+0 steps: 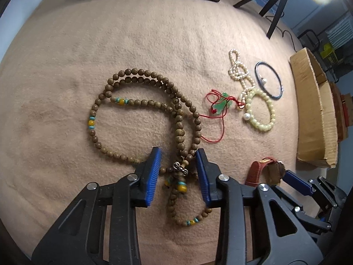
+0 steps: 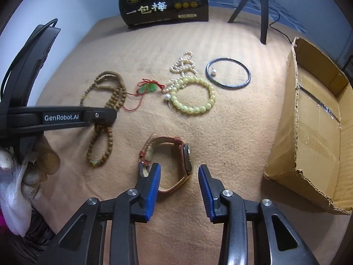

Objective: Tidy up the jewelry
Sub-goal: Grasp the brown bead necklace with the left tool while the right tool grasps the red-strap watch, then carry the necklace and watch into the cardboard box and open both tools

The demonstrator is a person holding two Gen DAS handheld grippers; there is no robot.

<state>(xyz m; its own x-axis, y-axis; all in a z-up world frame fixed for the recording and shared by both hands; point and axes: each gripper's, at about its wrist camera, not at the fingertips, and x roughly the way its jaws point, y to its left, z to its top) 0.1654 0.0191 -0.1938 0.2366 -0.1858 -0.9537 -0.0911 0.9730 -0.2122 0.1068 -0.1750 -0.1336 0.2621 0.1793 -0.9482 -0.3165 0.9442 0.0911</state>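
Beads [image 1: 141,101]: brown wood strand w/ yellow & teal accents, looped on tan counter [image 1: 66,88]. I've left gripper [image 1: 178,176] released astride its knot; right gripper [image 2: 179,182] released around watch [image 2: 176,165].

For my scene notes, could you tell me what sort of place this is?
Probably a home or makeshift recording corner: a felt-covered table, a light tripod behind it, and an open cardboard box beside the jewelry.
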